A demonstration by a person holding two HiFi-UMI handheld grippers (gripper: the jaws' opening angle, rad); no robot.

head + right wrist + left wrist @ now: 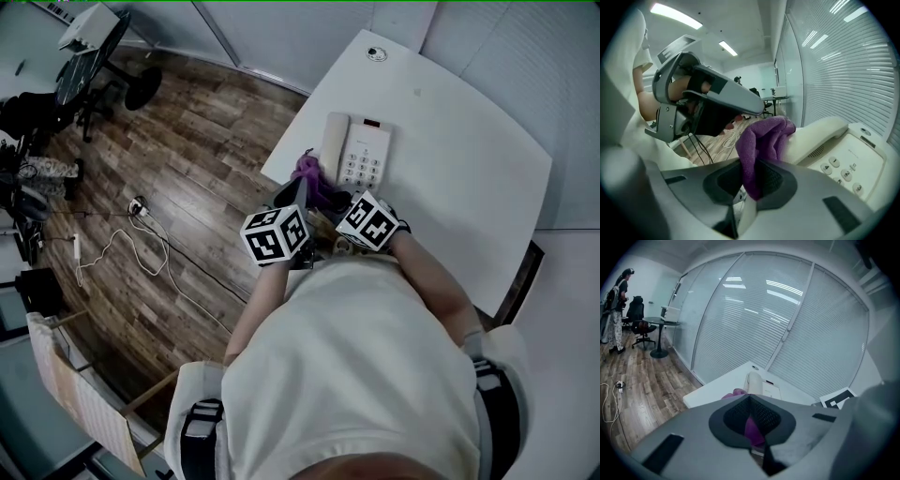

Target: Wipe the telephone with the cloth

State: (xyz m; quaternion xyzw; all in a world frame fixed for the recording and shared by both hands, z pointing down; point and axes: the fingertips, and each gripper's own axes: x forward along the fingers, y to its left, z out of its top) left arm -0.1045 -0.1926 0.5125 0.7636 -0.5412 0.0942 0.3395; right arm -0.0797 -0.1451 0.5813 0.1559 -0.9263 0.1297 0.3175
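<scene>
The left claw (751, 401) and right claw (757, 164) both clamp the cloth (764, 136), at 7 o'clock of the phone (361, 155) on the tabletop (450, 159).

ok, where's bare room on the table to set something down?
Widest free patch: the white table right of the cream push-button telephone, out to its edge. Also the bare strip between telephone and round fitting at the far corner. Crowded: near-left edge, where left gripper and right gripper pinch the purple cloth.

Telephone (843, 145) cut off at right edge; cloth (311, 172) lower part hidden behind left hand-held gripper (296, 187).
</scene>
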